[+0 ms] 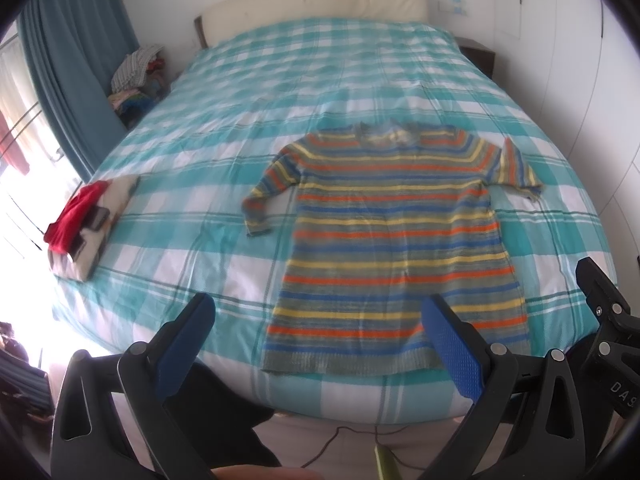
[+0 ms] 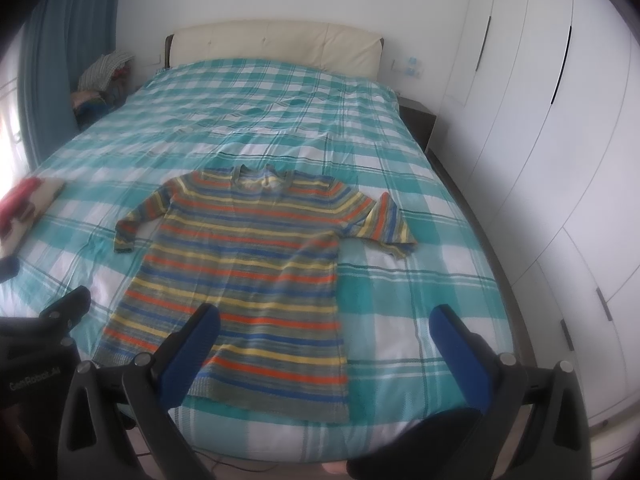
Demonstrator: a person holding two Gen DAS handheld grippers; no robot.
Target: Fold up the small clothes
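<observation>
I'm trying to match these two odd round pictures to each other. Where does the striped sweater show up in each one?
Left wrist view: the striped sweater lies spread flat right of centre, its hem nearest the camera, behind the open left claw.
Right wrist view: the sweater sits left of centre, its hem behind the left finger of the open right claw.
Shared landmark: the cream headboard at the bed's far end.
</observation>
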